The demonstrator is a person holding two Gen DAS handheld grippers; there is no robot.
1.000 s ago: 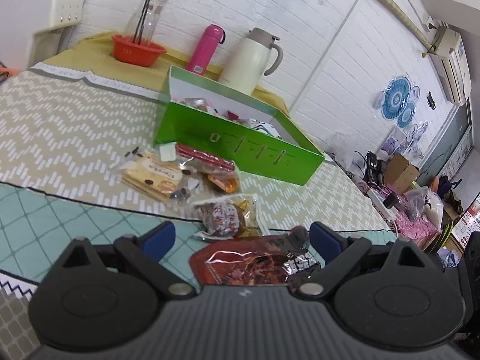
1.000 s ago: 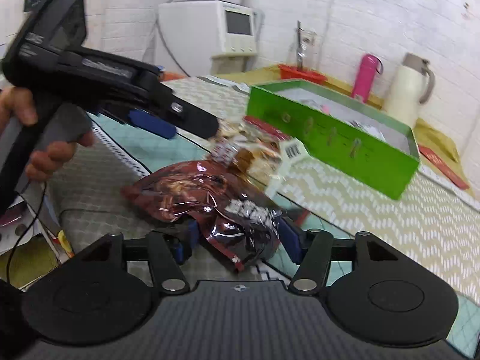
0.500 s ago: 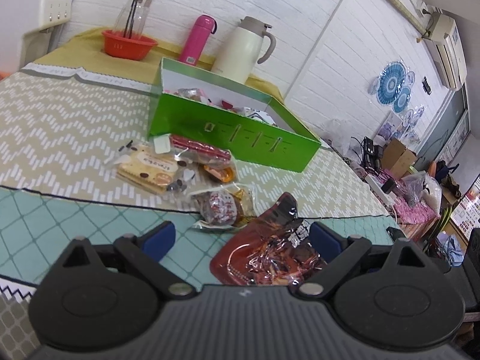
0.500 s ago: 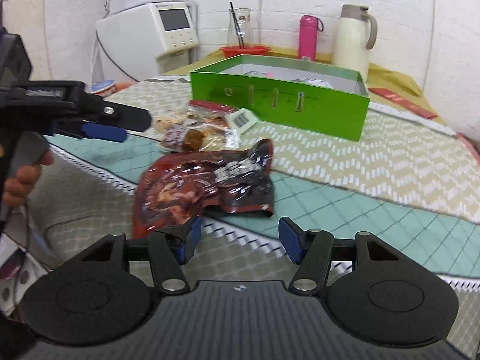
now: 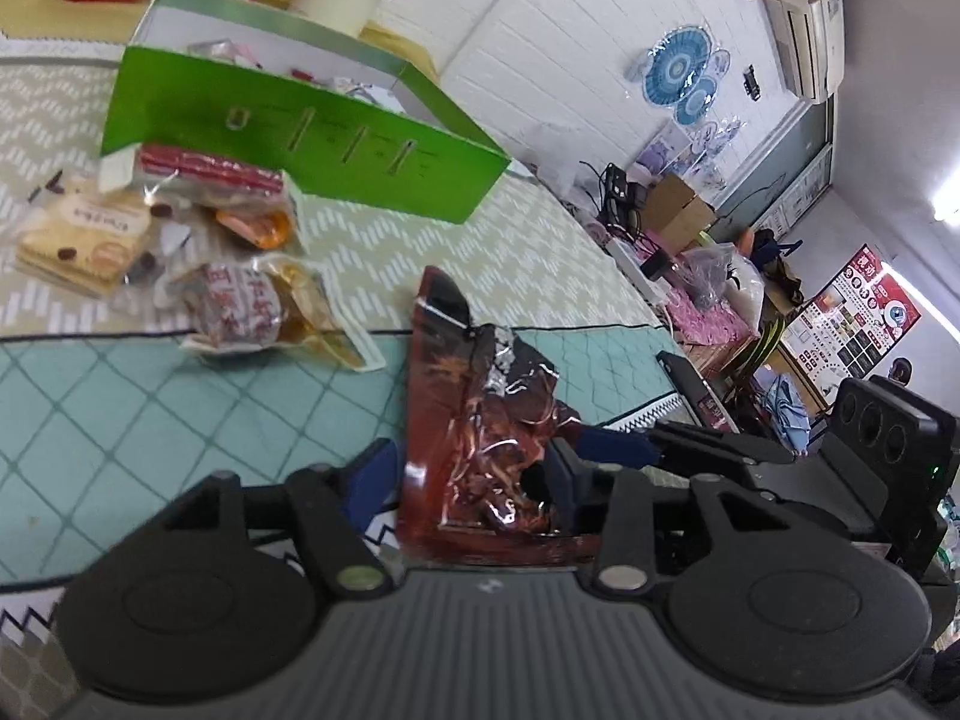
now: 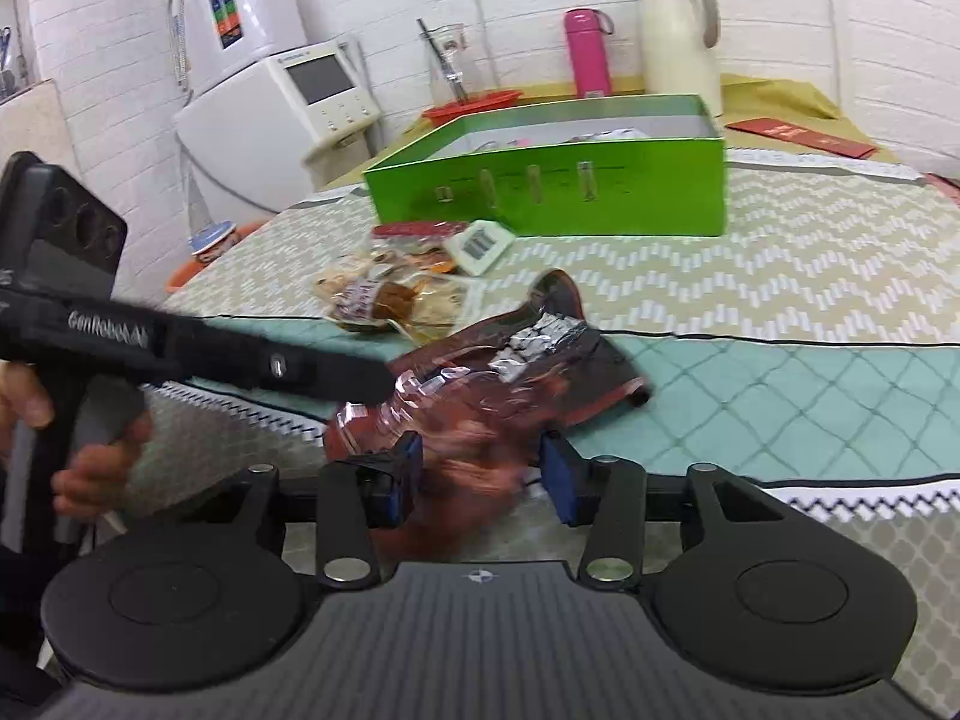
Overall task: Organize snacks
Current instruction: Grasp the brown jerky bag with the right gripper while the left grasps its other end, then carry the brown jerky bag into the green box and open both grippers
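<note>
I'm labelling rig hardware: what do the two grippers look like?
Both are black: the left gripper and the right gripper each have blue pads, angled link arms with silver rivets, round discs and a ribbed body. The left's pistol-style handle bears white lettering.

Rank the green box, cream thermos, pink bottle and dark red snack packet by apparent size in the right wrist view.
1. Green box
2. Dark red snack packet, though nearness inflates it
3. Cream thermos
4. Pink bottle

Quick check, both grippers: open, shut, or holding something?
Left gripper: jaws closing on the dark red snack bag, pads at its sides.
Right gripper: jaws closing, same bag between them; contact blurred, cannot be told.
</note>
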